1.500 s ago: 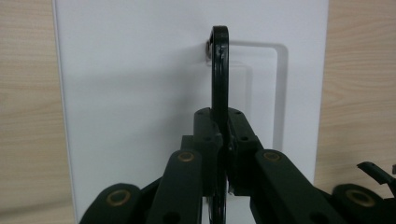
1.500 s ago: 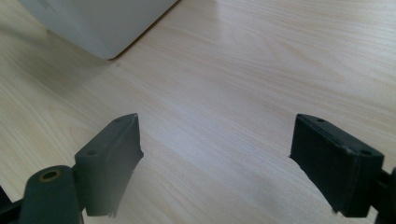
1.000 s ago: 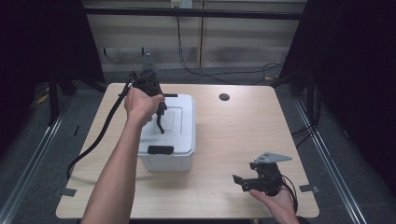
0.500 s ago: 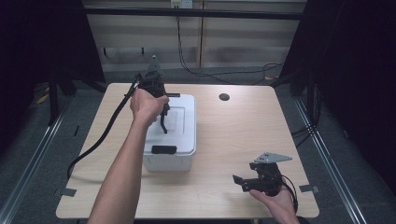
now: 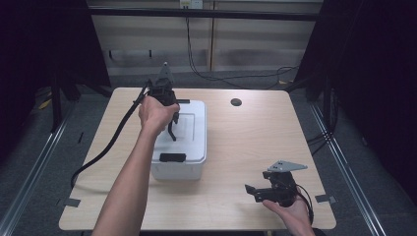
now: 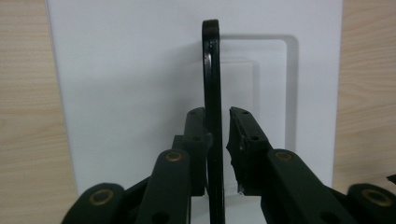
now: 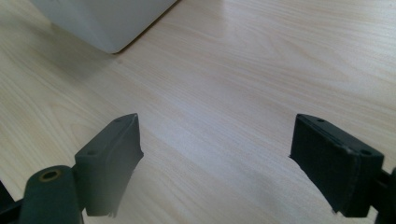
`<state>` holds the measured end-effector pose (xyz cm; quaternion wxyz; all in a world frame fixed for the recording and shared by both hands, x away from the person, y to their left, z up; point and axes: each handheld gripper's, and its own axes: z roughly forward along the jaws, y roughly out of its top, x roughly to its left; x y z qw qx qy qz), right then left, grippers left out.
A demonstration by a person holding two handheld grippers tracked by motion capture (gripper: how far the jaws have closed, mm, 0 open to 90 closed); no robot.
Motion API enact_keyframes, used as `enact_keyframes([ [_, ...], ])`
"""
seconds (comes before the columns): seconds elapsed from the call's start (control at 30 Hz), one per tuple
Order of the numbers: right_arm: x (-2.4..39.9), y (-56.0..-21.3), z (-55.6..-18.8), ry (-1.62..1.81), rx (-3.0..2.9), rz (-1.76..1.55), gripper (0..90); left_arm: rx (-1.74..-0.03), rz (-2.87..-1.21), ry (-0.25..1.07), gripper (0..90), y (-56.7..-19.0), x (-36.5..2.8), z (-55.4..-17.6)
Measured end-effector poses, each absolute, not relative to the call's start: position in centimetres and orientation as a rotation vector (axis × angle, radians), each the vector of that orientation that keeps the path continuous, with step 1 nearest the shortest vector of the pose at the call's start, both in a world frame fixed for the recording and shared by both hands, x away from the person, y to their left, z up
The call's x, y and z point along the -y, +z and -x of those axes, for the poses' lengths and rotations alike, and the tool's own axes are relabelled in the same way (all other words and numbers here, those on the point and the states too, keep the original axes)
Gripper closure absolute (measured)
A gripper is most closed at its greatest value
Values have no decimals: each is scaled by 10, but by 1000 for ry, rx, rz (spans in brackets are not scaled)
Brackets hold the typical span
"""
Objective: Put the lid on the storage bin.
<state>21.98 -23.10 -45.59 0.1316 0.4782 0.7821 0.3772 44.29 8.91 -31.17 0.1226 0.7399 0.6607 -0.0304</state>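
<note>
A white lidded box stands on the left half of the table. In the left gripper view its thin black handle stands upright over the lid. My left gripper points down on the lid, the handle between its jaws. The jaws have just been opening: a narrow gap shows between the handle and the right-hand pad. My right gripper rests near the front right edge, open wide over bare wood, with nothing between its fingers.
Black clips sit at the box's front and back edges. A thick black cable trails from the left gripper off the table's left side. A round dark hole marks the far table top. The box's corner lies ahead of the right gripper.
My left hand and gripper have shifted slightly to the right over the lid. The box and the right gripper have stayed where they were.
</note>
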Motion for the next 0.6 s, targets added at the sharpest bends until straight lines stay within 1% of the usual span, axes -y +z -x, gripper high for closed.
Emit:
enact_keyframes([
  [0.17, 231, -456, -220, 1090, -2276, -1391, 155, -1895, -2195, -64, 704, -312, -89, -442],
  [0.23, 231, -456, -220, 1091, -2273, -1393, 155, -1888, -2208, -62, 661, -311, -91, -442],
  [0.27, 231, -456, -220, 1090, -2273, -1392, 155, -1882, -2201, -38, 654, -311, -91, -441],
  [0.4, 230, -456, -220, 1088, -2276, -1392, 155, -1864, -2234, -21, 624, -309, -94, -440],
  [0.47, 230, -456, -220, 1087, -2276, -1393, 155, -1836, -2253, -15, 547, -308, -96, -440],
  [0.53, 230, -456, -220, 1090, -2274, -1393, 155, -1804, -2254, -22, 506, -307, -98, -439],
  [0.6, 230, -456, -221, 1084, -2275, -1397, 155, -1770, -2245, -49, 443, -307, -103, -439],
])
